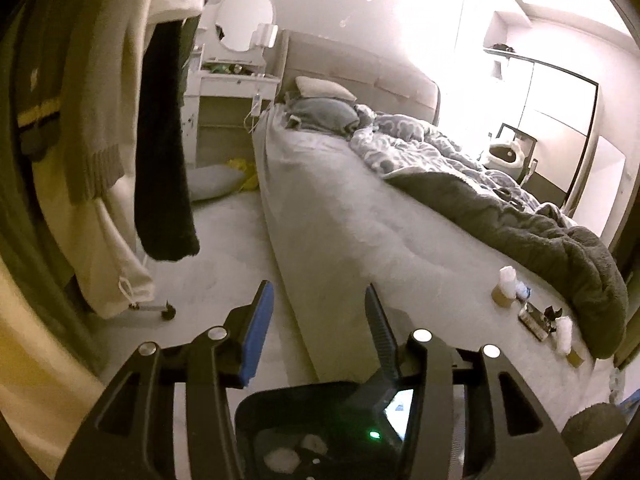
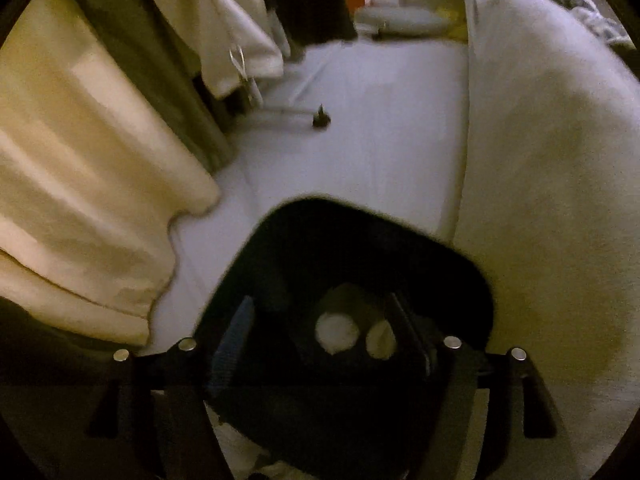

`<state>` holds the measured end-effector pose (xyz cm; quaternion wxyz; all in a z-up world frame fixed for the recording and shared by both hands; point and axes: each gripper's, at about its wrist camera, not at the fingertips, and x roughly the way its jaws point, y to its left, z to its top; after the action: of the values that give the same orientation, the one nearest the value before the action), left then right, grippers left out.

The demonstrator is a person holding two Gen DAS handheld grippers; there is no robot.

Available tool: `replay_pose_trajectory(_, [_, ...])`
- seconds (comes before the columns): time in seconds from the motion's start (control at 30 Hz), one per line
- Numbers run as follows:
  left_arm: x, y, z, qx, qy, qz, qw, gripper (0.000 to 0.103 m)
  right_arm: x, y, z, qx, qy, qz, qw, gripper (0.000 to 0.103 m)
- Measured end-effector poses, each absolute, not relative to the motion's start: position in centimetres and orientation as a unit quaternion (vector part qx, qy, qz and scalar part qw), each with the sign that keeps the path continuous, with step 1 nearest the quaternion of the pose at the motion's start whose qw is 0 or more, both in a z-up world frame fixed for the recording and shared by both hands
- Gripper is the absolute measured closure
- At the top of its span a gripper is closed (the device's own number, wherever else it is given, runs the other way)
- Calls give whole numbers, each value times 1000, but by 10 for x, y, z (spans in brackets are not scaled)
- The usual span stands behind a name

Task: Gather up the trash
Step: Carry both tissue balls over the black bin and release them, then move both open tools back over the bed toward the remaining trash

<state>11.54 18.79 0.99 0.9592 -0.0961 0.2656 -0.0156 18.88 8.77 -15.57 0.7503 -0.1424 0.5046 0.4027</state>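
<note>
Two white crumpled wads [image 2: 338, 332] sit at the bottom of the black bin [image 2: 360, 240], right under the right gripper [image 2: 320, 320], whose fingers stand apart with nothing pinched. Over on the left wrist view, the left gripper [image 1: 318, 300] gapes empty above the floor, while cups and scraps [image 1: 506, 290] litter the bed [image 1: 340, 208] near its foot.
</note>
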Motion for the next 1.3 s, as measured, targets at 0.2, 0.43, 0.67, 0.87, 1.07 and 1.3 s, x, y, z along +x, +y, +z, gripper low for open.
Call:
replay_pose_trajectory(0.2, [125,169,15,-87,262,-25,961,48,195,44,-109,-111,461,397,786,30])
replay_pose_trajectory(0.43, [134,132,23,-76,256,-50,962,40,197,-14,-70,-108,410,377,823,28])
replay_pose_trajectory(0.67, [150,86,23,-66,264,-84,959,35,202,-77,-51,-99,391,347,847,27])
replay_pose_trajectory(0.87, [162,50,18,-52,269,-106,956,31,212,-126,-38,-86,379,307,868,25])
replay_pose_trajectory(1.07, [173,20,8,-41,283,-123,950,29,217,-177,-29,-67,369,267,888,25])
replay_pose_trajectory(1.3, [180,-7,1,-37,292,-143,945,27,219,-228,-25,-57,368,218,902,25])
